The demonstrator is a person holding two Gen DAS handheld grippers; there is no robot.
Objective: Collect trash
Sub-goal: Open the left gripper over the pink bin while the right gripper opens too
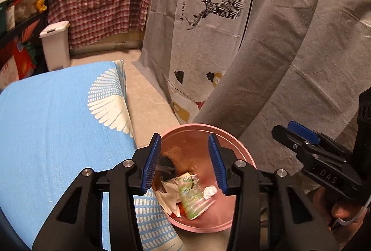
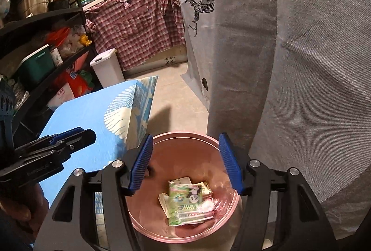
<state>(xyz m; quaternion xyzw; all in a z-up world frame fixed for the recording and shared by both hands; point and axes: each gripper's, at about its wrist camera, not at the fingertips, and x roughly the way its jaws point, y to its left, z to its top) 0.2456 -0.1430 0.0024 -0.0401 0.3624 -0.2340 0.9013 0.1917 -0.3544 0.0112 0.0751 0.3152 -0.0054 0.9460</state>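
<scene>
A pink waste bin (image 1: pixel 243 151) (image 2: pixel 190 158) stands on the floor beside the table, directly below both grippers. In it lie a green and white wrapper (image 1: pixel 192 197) (image 2: pixel 187 202), a crumpled white wad (image 1: pixel 209 192) (image 2: pixel 207 207), white paper (image 1: pixel 168 200) and a brown scrap (image 1: pixel 174 154). My left gripper (image 1: pixel 184 142) hangs open over the bin with nothing between its blue pads. The right gripper (image 2: pixel 186 138) is open and empty above the same bin. Each gripper also shows at the edge of the other's view: the right gripper (image 1: pixel 299 135) and the left gripper (image 2: pixel 76 135).
A table under a blue cloth (image 1: pixel 58 135) (image 2: pixel 92 116) lies left of the bin. Grey fabric (image 1: pixel 301 54) (image 2: pixel 289 65) and a deer-print cover (image 1: pixel 204 30) hang close on the right. Farther back are a white lidded bin (image 1: pixel 55 47) (image 2: pixel 109 68), a plaid shirt (image 1: pixel 99 0) and a black shelf (image 2: pixel 34 30).
</scene>
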